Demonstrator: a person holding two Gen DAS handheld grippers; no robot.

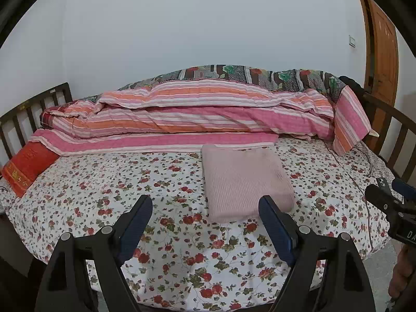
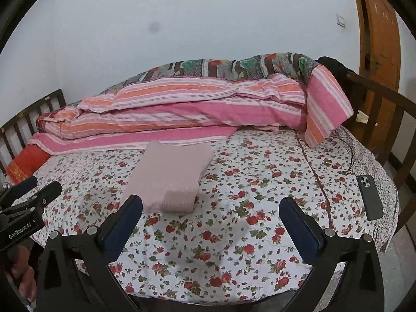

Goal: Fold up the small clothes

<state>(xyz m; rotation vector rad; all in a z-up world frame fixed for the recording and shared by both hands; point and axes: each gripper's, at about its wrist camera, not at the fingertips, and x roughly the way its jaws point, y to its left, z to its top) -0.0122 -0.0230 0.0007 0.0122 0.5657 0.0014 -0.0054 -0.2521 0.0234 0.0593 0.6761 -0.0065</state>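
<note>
the left gripper (image 1: 205, 213) hangs over the near edge of the bed (image 1: 78, 182) with its jaws wide and nothing between them, and the right gripper (image 2: 210, 215) hangs beside it over the same edge, jaws spread wider and bare too. just beyond them the pink knit garment (image 1: 244, 182) lies as a neat flat rectangle in the middle of the floral sheet, apart from both sets of pads, its thick fold toward the near edge. judging from that, the fold looks finished and the step in hand is letting go and backing off; the next move likely calls for either a fresh garment or a shift of this one, though no other small clothes show. open sheet lies all round the bundle, widest toward the left edge. toward the right edge a dark phone (image 2: 370, 197) rests on the sheet with a thin cable running by it, worth keeping clear of. along the far edge the striped quilt (image 1: 182, 114) is heaped, its hem close behind the garment, and an orange pillow (image 1: 28, 166) sits at the far left corner under the wooden rail (image 1: 33, 104).
</note>
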